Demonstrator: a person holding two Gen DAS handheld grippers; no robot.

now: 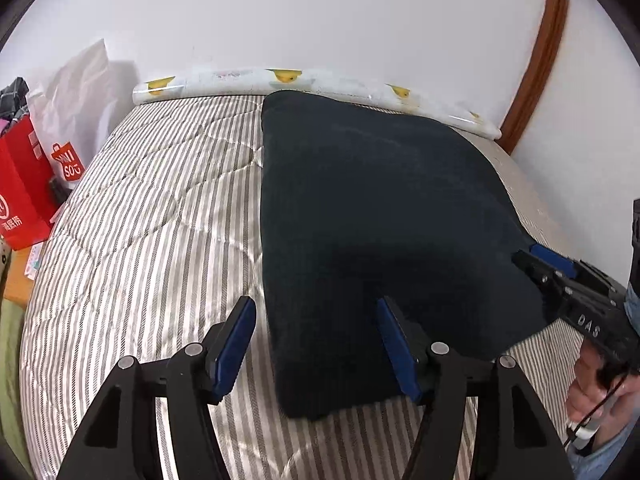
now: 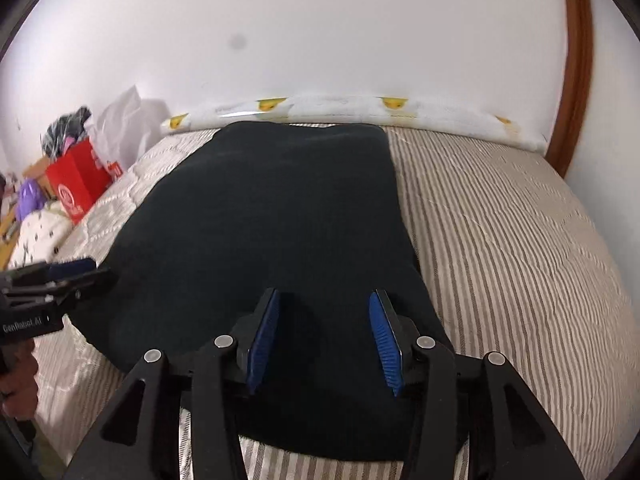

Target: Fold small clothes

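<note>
Two grippers in view, both spread wide, neither holding anything. I see my left gripper (image 1: 316, 344) straddling the near-left edge of the dark garment (image 1: 380, 240): one blue ribbed pad over bare bed, the other over the cloth. My right gripper (image 2: 324, 340) hangs over the garment's near end, both pads above fabric; whether they touch it I cannot tell.

Garment is near-black, soft matte knit, folded into a thick rough rectangle with rounded corners. It lies flat on the bed (image 1: 152, 220), running from the near edge to the far bolster. Bed cover is quilted, grey-and-cream stripes, slightly shiny.

Around it: a long white bolster (image 1: 320, 84) with yellow duck prints, plastic-wrapped and glossy, sits along the white wall. A curved brown wooden trim (image 1: 540, 52) rises at the far right. Left of the bed stand a red paper bag (image 1: 20, 188) and a white plastic bag (image 1: 76, 92), with mixed clutter behind.

Garment colour swallows folds and seams; I can't make out what kind of clothing it is. Clutter by the bags is blurred.
</note>
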